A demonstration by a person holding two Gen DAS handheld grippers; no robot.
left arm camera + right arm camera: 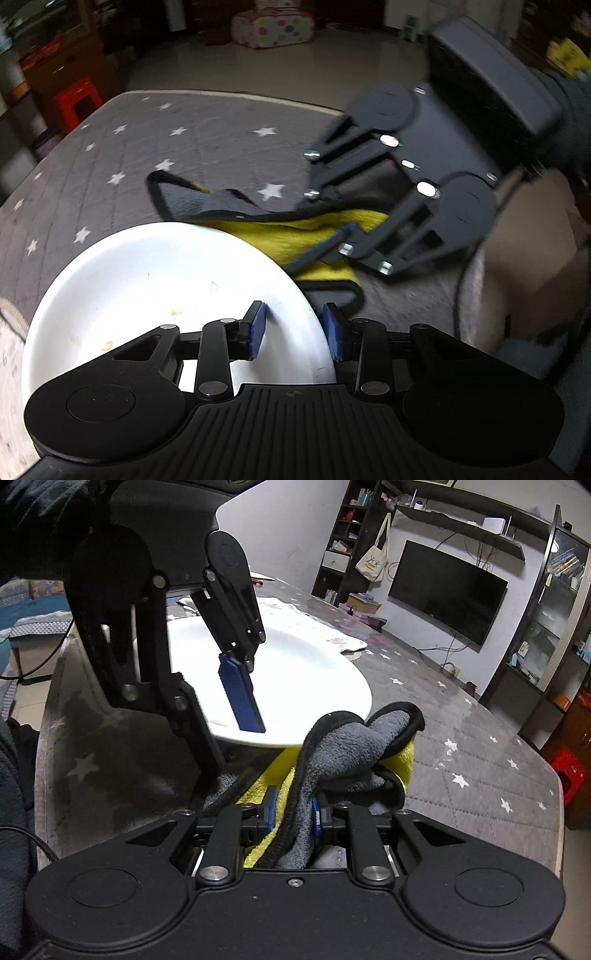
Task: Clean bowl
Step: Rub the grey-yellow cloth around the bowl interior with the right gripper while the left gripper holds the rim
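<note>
No text, brand or number can be read in either view. The cream canvas tote bag (pixel 373 562) hanging just left of the black flat television screen (pixel 447 590) carries a yellow and blue printed emblem, too small and blurred to make out as letters.

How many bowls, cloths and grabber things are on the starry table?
Bowls: 1, the white bowl.
Cloths: 1, the grey and yellow cloth.
Grabbers: 2, the left gripper and the right gripper.
Total: 4.
</note>
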